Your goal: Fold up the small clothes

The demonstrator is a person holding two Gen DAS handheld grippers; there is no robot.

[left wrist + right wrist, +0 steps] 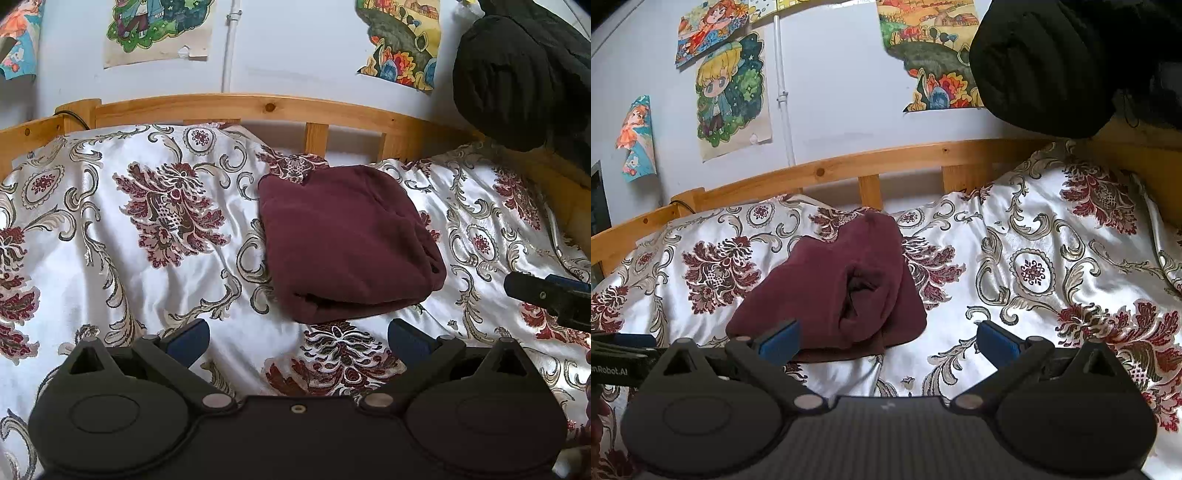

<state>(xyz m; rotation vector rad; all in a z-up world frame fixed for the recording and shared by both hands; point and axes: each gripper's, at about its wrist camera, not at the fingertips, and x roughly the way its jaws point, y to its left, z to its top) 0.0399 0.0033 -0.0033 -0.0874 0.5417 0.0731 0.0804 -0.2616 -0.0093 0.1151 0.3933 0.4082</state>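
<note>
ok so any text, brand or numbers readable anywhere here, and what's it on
"enRobot.AI" in white letters, cut off at the frame's left edge, on the black body of the left tool seen from the right wrist view.
The colourful cartoon posters on the white wall show pictures only, no readable words.
No text on the folded maroon fleece garment or the white floral satin bedspread.

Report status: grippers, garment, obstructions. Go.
Left gripper open, empty. Right gripper open, empty. Maroon fleece garment folded on floral satin bedspread. Nothing blocking.
</note>
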